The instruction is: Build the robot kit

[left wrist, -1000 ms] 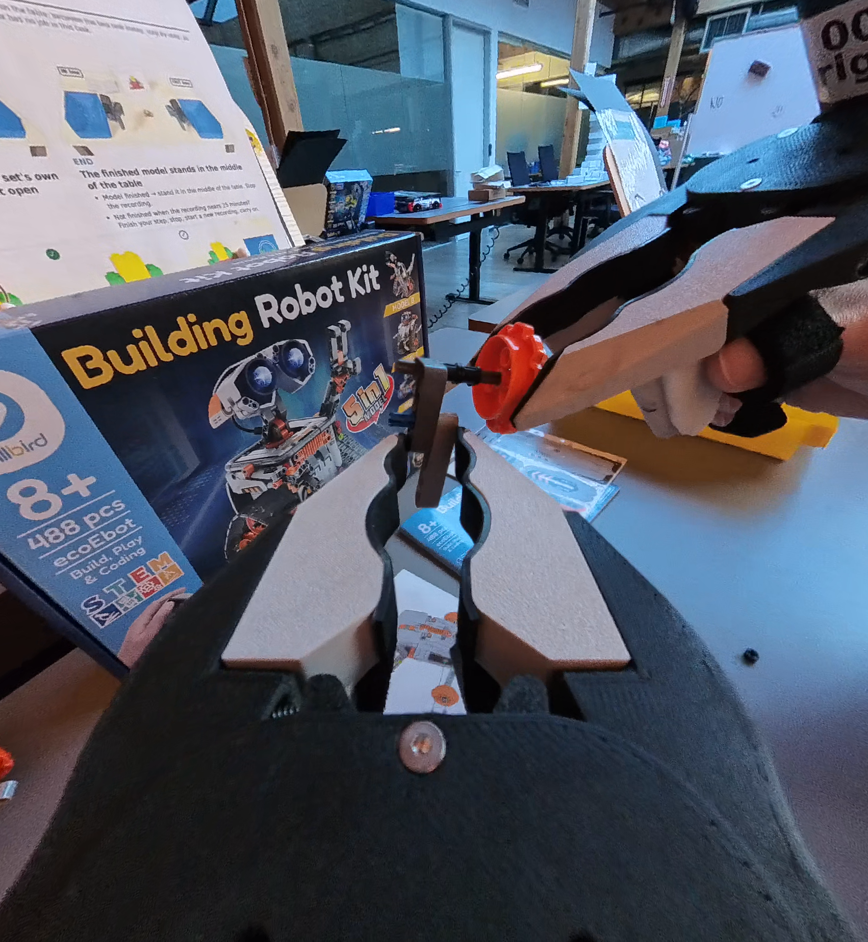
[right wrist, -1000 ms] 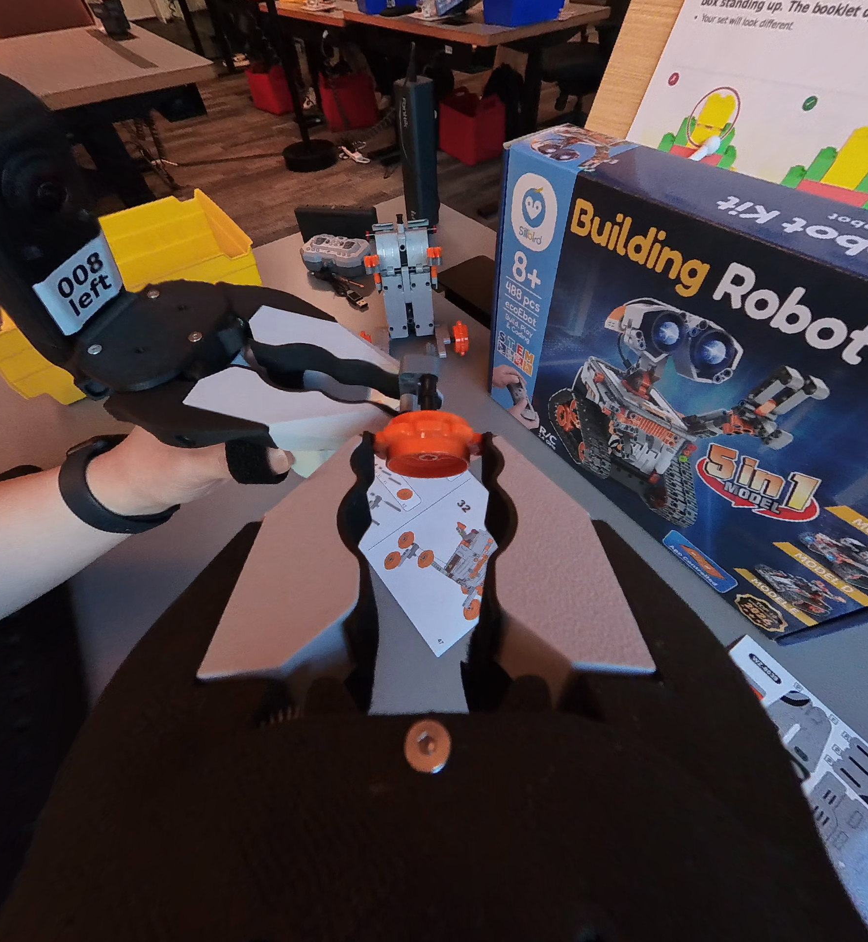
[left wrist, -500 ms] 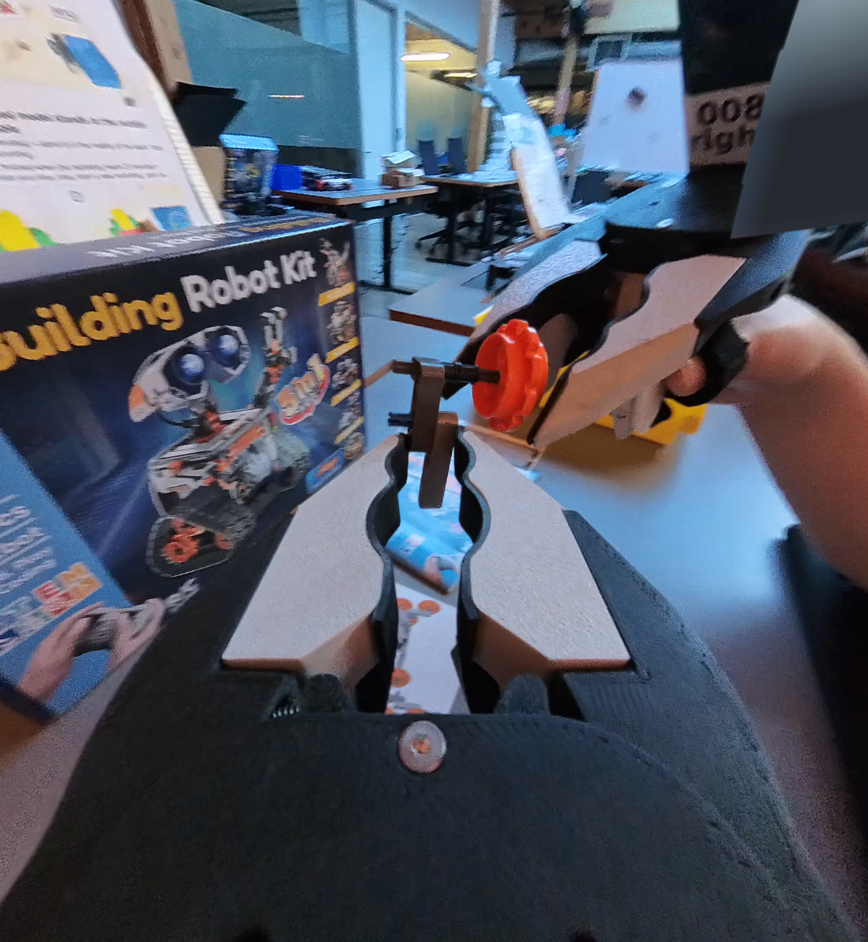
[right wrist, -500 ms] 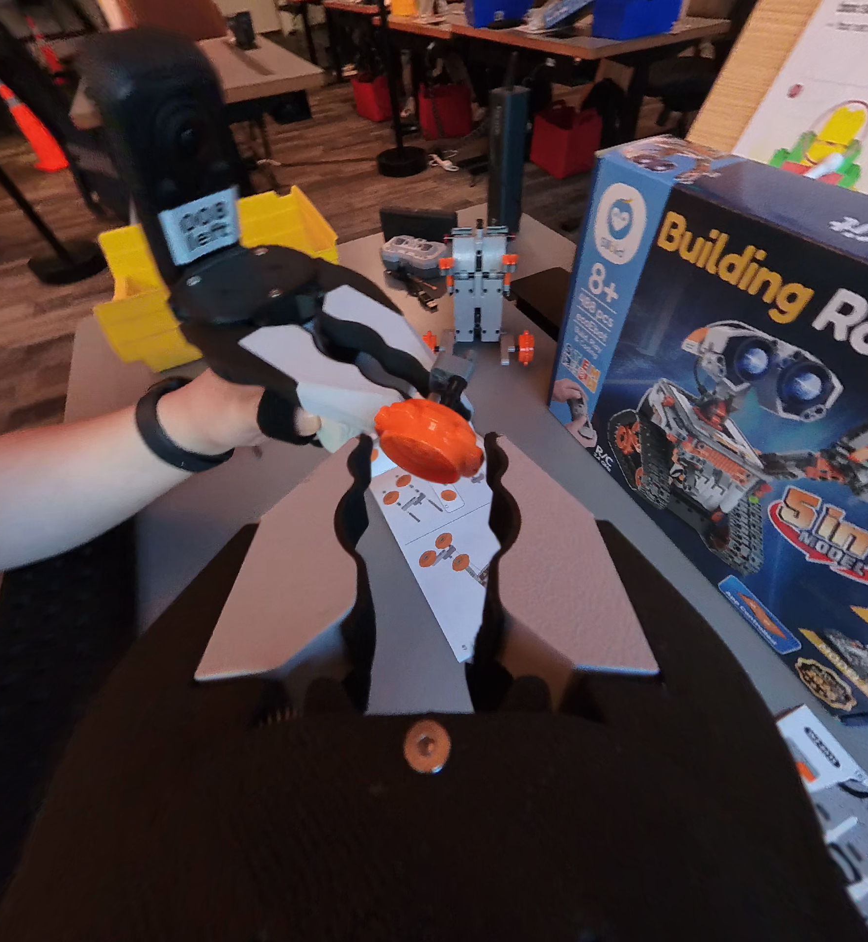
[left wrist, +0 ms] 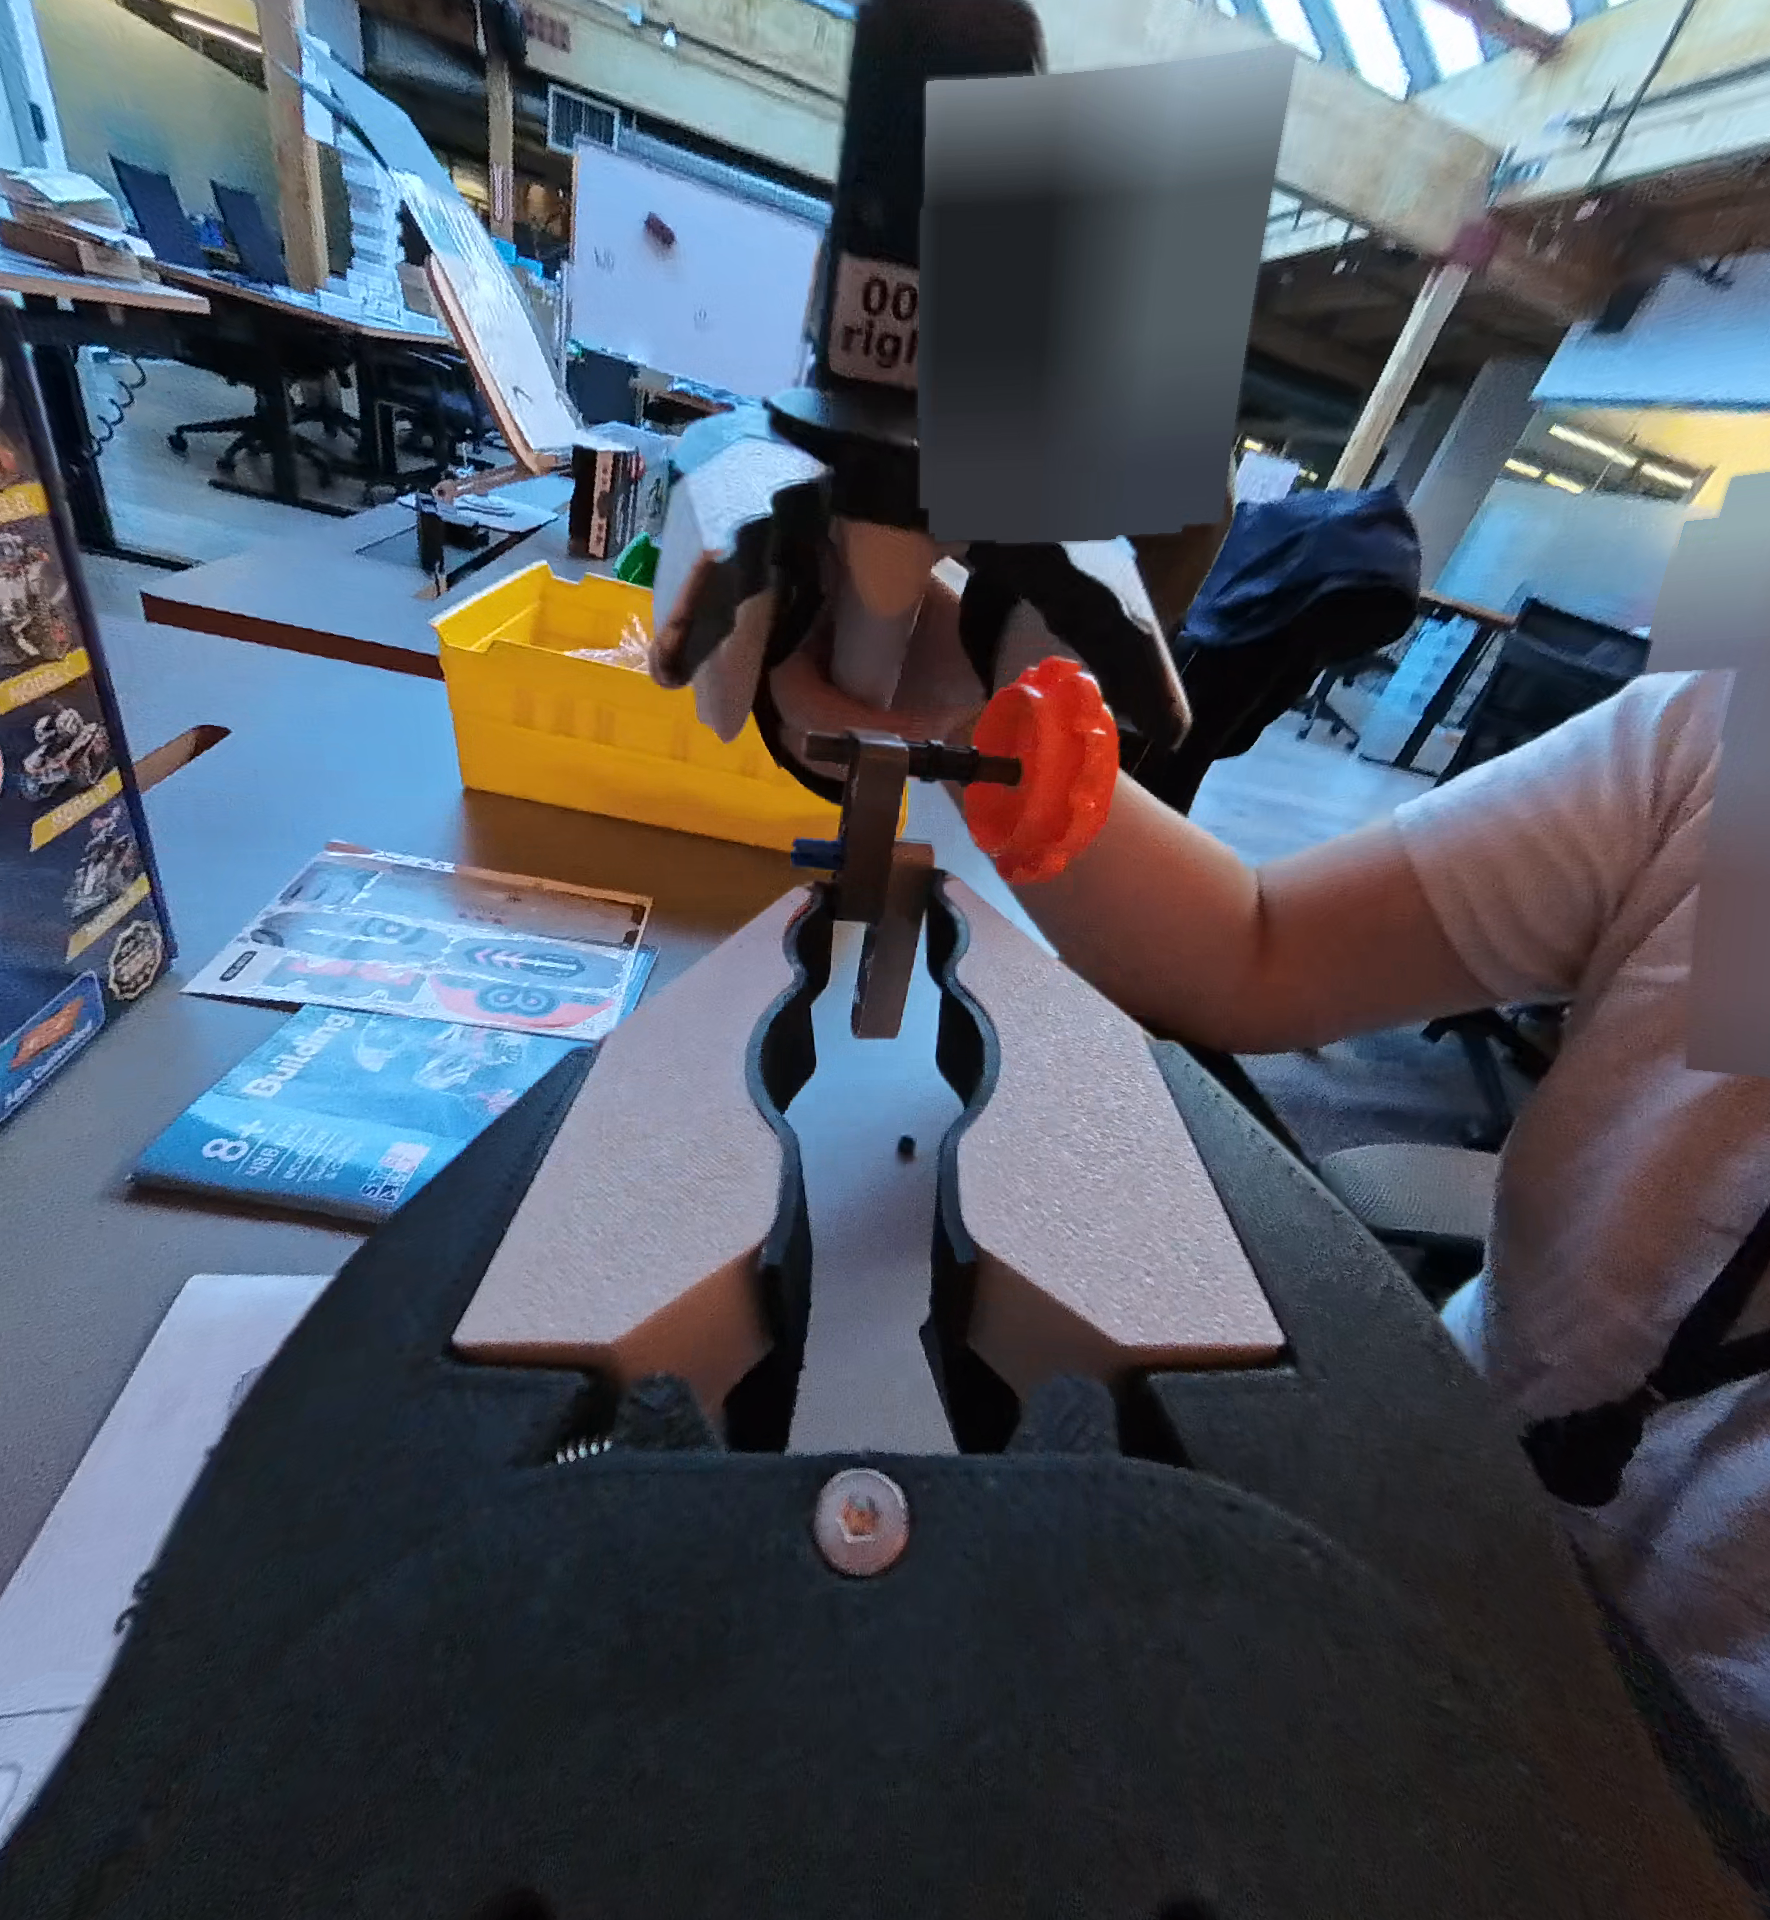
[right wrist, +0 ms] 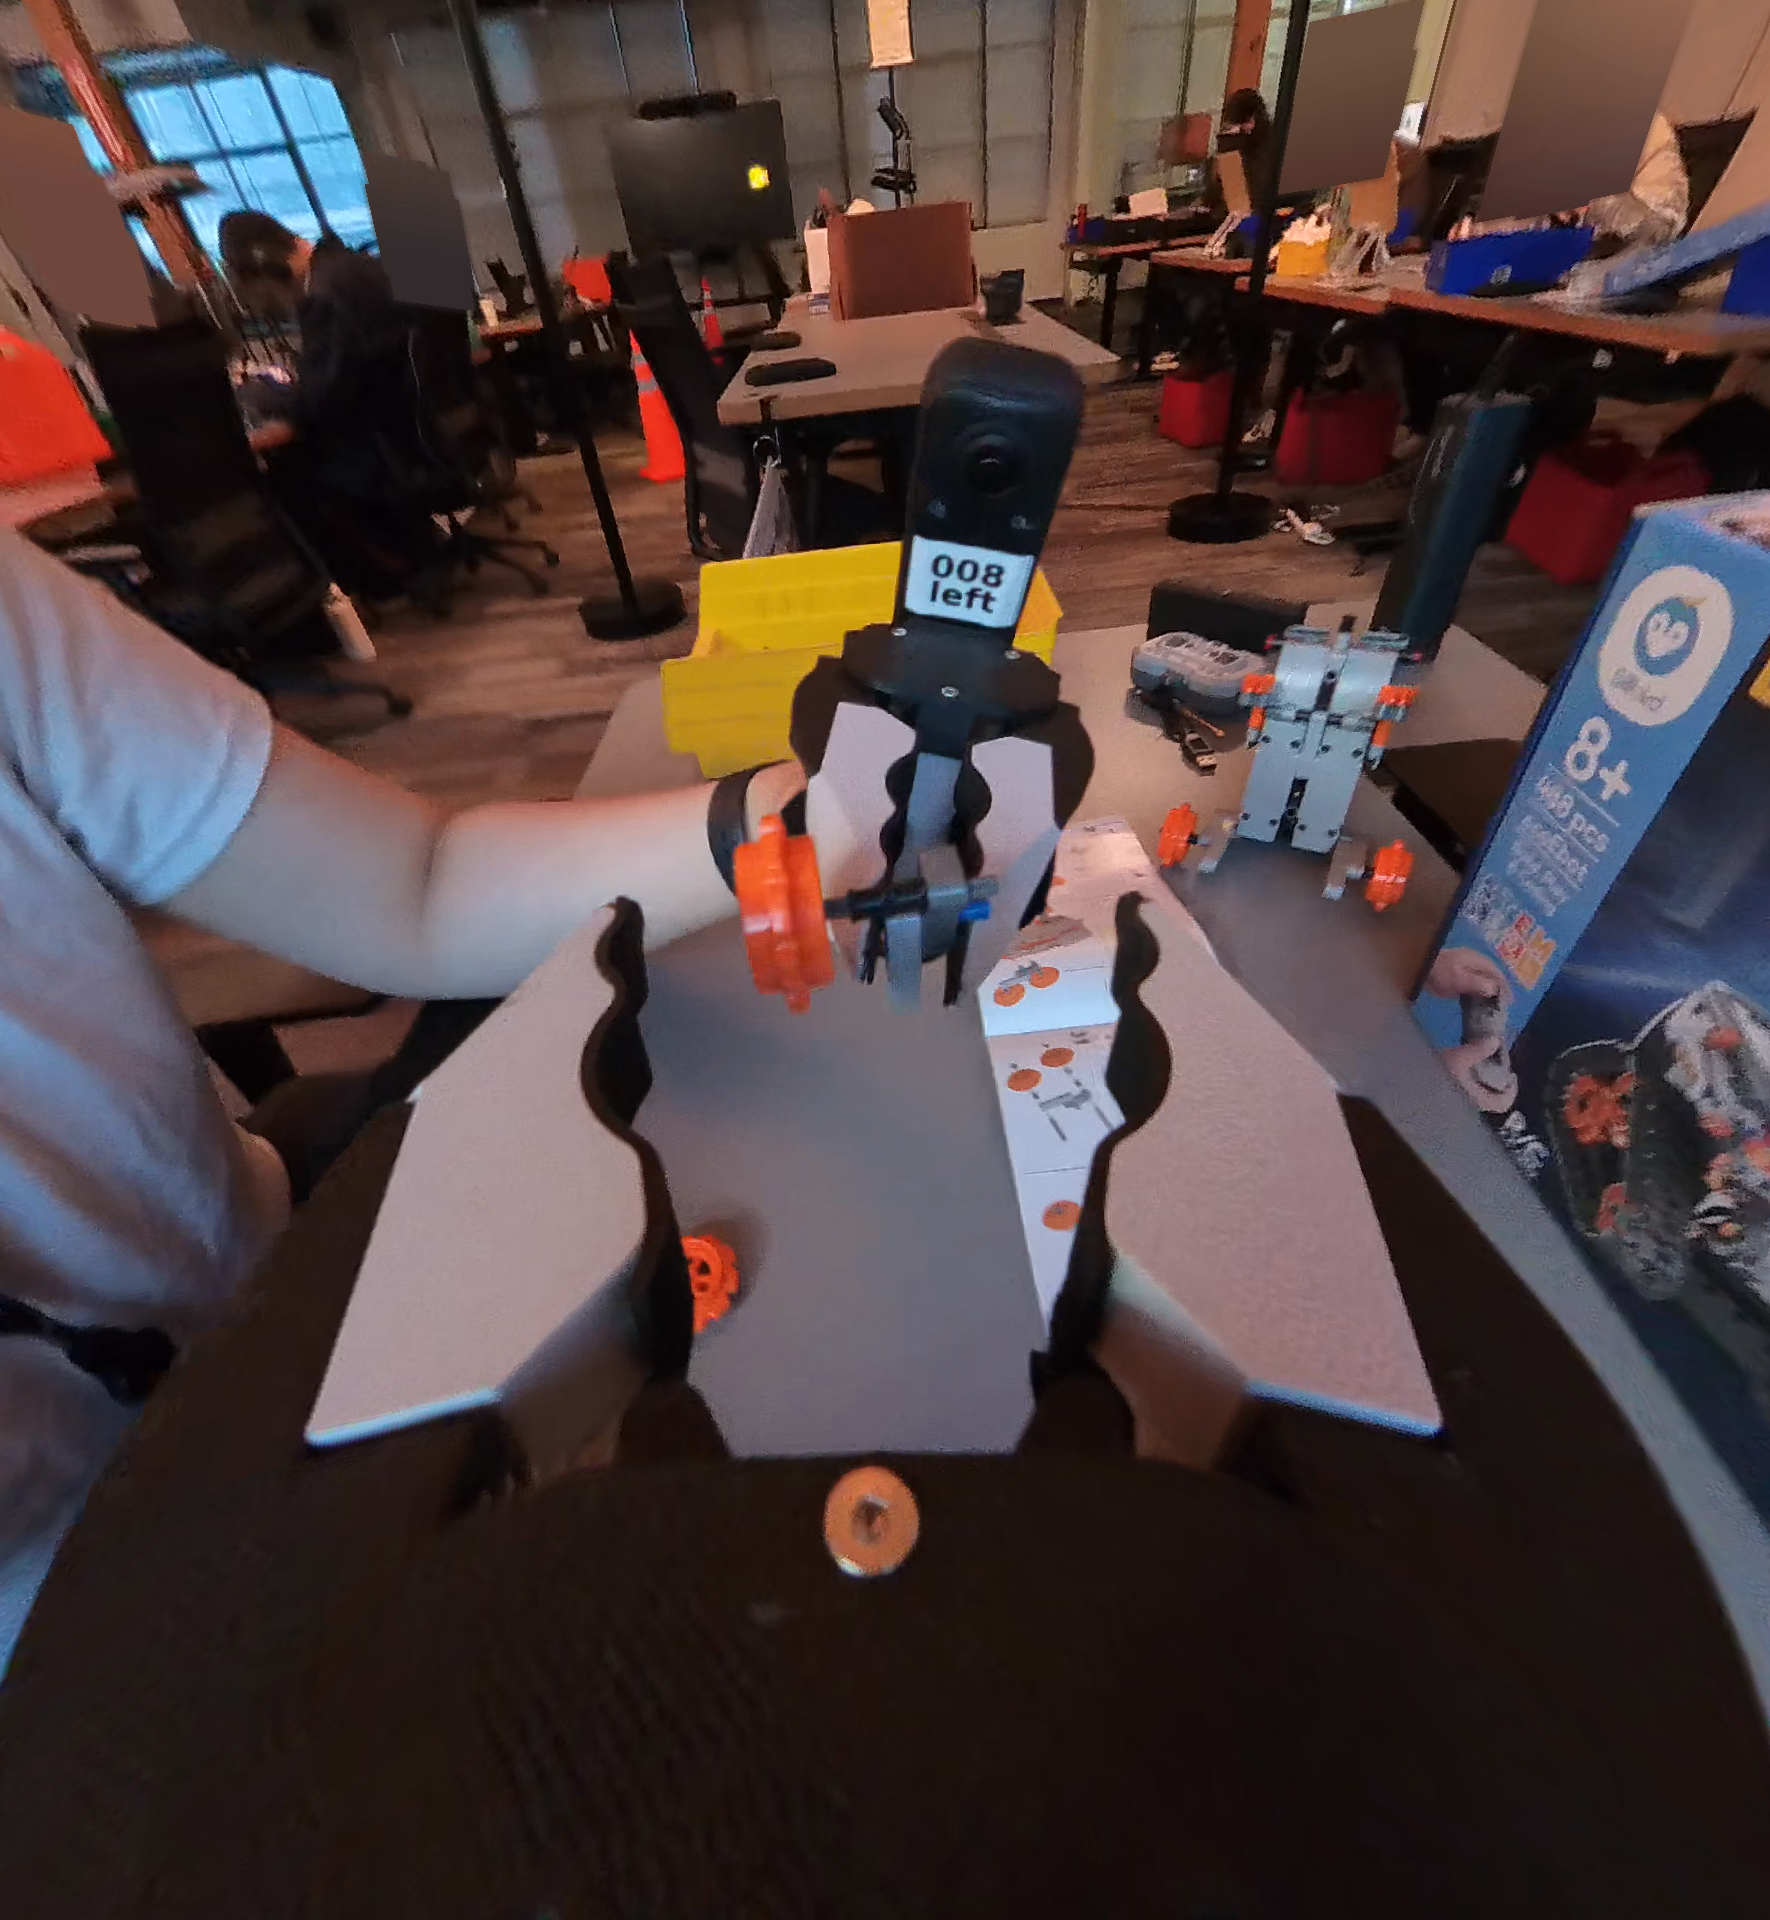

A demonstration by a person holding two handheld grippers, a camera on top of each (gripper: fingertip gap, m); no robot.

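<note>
My left gripper (left wrist: 876, 902) is shut on a grey beam (left wrist: 873, 821) and holds it upright above the table. A black axle runs from the beam to an orange wheel (left wrist: 1042, 769) on its right side. My right gripper (right wrist: 873, 925) is open wide and empty, with the wheel (right wrist: 782, 914) and the beam (right wrist: 902, 940) just beyond its fingertips. In the right wrist view the left gripper (right wrist: 925, 883) faces me. In the left wrist view the right gripper (left wrist: 922, 696) hangs open behind the wheel.
A grey robot model (right wrist: 1307, 748) stands on the grey table with orange wheels at its base. The blue kit box (right wrist: 1639, 935) stands at the right. An open instruction booklet (right wrist: 1057, 1049), a small orange gear (right wrist: 706, 1280), a yellow bin (left wrist: 569, 707) and a blue booklet (left wrist: 361, 1101) are nearby. Only a small space, under 4 cm, lies between the two pairs of fingers. From either gripper's tips it is about 20 cm to the small orange gear (right wrist: 706, 1280).
My right gripper has let go of the orange wheel, opened wide and drawn back. My left gripper has swung round with the beam, axle and wheel still in it.
</note>
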